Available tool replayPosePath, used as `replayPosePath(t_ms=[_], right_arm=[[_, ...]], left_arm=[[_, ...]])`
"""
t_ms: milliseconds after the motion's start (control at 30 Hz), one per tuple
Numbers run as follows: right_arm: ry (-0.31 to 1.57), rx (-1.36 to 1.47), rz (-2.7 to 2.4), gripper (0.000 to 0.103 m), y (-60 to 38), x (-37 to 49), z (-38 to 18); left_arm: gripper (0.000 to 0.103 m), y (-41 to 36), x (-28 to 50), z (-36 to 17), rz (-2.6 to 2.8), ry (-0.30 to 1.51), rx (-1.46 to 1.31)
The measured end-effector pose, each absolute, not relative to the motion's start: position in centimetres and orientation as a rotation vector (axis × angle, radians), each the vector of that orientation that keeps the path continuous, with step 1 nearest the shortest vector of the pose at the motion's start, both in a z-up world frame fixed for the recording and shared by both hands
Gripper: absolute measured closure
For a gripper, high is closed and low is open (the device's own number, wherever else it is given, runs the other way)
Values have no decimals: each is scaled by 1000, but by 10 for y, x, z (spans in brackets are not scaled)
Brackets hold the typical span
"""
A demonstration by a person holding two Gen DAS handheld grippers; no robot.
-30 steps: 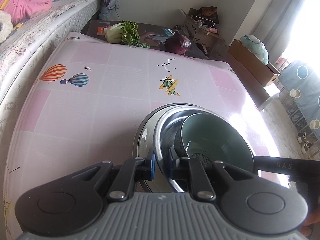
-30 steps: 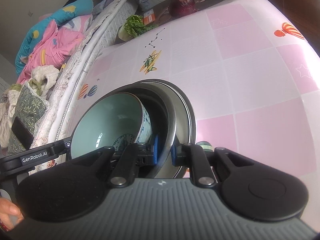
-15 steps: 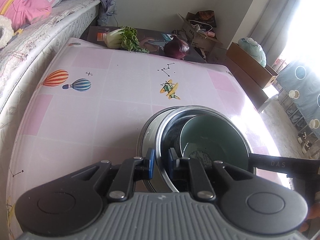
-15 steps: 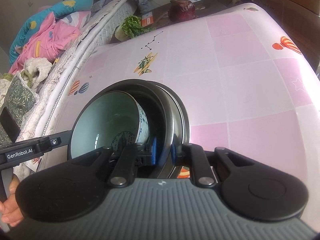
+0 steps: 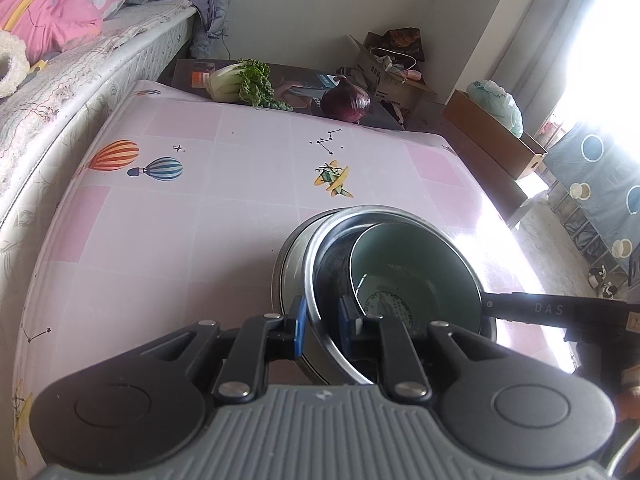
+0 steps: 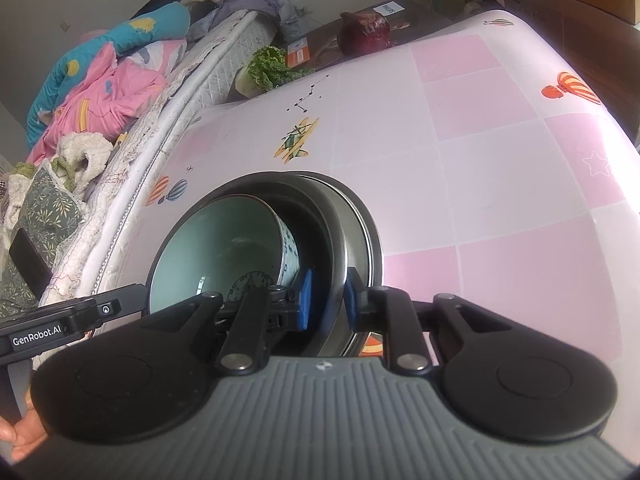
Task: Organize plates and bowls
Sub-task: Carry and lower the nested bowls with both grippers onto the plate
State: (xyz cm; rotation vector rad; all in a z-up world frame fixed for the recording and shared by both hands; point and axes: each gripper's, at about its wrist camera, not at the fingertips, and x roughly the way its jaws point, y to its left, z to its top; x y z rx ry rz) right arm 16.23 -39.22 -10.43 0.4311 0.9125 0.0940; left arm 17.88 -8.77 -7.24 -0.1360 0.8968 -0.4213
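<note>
A steel bowl [image 5: 314, 276] with a dark inside sits on the pink tablecloth [image 5: 160, 220], nested in a wider metal dish [image 5: 285, 276]. A pale green ceramic bowl [image 5: 416, 272] leans tilted inside it. My left gripper [image 5: 322, 326] grips the steel bowl's near rim between its blue pads, and its jaws are opening slightly. From the opposite side, my right gripper [image 6: 328, 304] is shut on the same rim of the steel bowl [image 6: 320, 216]. The right wrist view shows the ceramic bowl [image 6: 216, 248] and the dish [image 6: 370, 232].
A leafy cabbage [image 5: 240, 84] and a red cabbage [image 5: 346, 100] lie beyond the table's far edge. A bed [image 5: 80, 60] with bedding runs along one side. Cardboard boxes [image 5: 492, 136] stand on the floor at the other. A hand [image 6: 16, 436] shows at the lower left.
Both grippers stay on the steel bowl's rim and the stack has barely shifted. The left gripper's pads stand slightly further apart than before.
</note>
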Motion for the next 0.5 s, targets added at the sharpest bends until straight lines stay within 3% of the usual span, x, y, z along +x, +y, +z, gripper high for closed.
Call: replayPosePath(t_ms=[67, 267, 400, 500], right_arm=[[914, 446, 92, 86, -394, 161, -106], [867, 443, 87, 80, -399, 149, -93], [808, 460, 85, 56, -407, 128, -77], [769, 445, 69, 50, -409, 111, -65]], left_arm=[[84, -87, 178, -72, -422, 896, -138], [61, -83, 170, -67, -409, 854, -115], [43, -77, 161, -59, -393, 814, -100], [33, -73, 153, -54, -388, 789, -79]])
